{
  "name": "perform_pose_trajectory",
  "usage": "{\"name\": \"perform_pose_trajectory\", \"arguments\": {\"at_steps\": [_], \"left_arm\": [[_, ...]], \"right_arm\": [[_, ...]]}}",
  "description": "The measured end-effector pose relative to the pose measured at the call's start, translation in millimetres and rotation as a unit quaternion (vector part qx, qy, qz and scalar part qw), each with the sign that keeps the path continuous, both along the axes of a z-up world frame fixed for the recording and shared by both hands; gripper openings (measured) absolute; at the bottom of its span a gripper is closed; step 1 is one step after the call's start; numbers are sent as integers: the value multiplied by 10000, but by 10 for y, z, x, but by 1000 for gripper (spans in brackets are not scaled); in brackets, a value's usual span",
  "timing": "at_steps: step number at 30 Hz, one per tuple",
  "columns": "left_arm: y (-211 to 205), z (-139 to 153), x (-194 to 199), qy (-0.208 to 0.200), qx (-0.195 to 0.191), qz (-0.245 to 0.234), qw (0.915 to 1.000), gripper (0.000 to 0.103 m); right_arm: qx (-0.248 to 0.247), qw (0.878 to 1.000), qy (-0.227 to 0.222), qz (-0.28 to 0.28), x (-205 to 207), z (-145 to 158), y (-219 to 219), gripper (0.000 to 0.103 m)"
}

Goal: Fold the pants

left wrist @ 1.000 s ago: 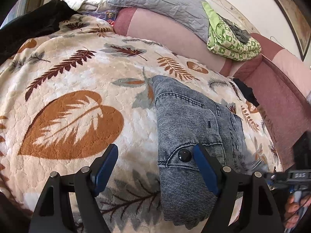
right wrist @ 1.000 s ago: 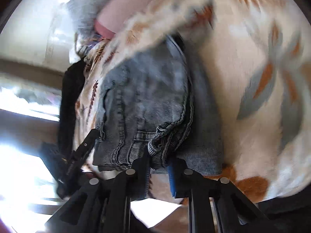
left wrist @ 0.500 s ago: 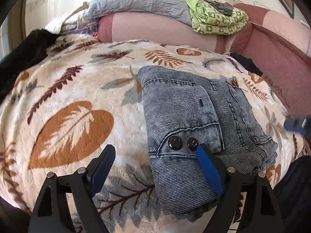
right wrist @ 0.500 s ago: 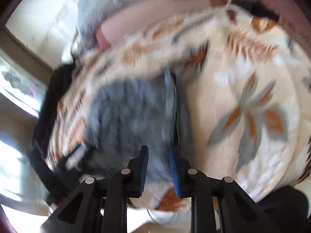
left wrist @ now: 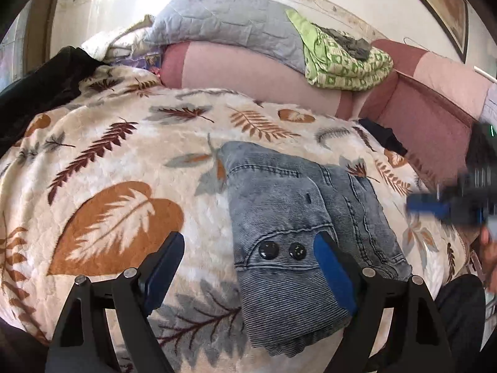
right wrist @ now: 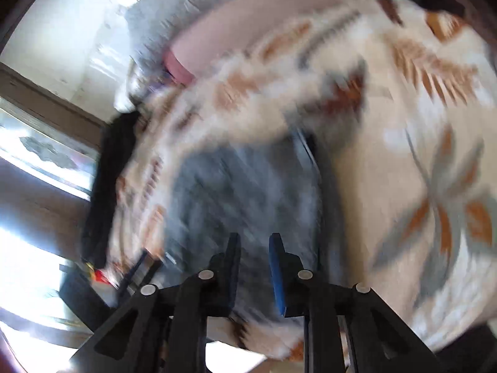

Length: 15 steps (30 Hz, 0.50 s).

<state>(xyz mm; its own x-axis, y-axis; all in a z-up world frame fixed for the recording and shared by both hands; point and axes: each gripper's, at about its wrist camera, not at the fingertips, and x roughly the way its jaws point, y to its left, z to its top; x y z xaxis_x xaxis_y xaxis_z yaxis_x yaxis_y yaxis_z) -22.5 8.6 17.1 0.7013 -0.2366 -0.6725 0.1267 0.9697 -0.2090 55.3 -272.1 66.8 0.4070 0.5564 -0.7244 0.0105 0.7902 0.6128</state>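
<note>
Now one pair of folded pants (left wrist: 298, 217) lay on the bed's leaf-print blanket (left wrist: 124, 161), two black buttons (left wrist: 281, 250) facing up. Over the pants, the left gripper (left wrist: 248, 267) stood wide and empty. The right gripper (right wrist: 254, 267), blurred above the pants, had just been opening, narrow gap, nothing between.

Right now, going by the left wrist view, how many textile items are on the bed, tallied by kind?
Folded jeans: 1
Leaf-print blanket: 1
Grey quilted pillow: 1
Pink bolster: 1
Green patterned cloth, folded: 1
Dark garment at the left edge: 1
Total: 6
</note>
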Motion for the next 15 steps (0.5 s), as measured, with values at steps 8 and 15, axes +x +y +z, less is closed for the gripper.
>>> {"name": "perform_pose_trajectory", "arguments": {"at_steps": [8,15], "left_arm": [[-79,-145,56,333,105,-127,9993,86],[312,63,110,189,-785,390,9960,86]], "right_arm": [[360,9943,951,-310,593,-857,-35,44],[-233,9978,512,-356,181,-325,-293,68]]}}
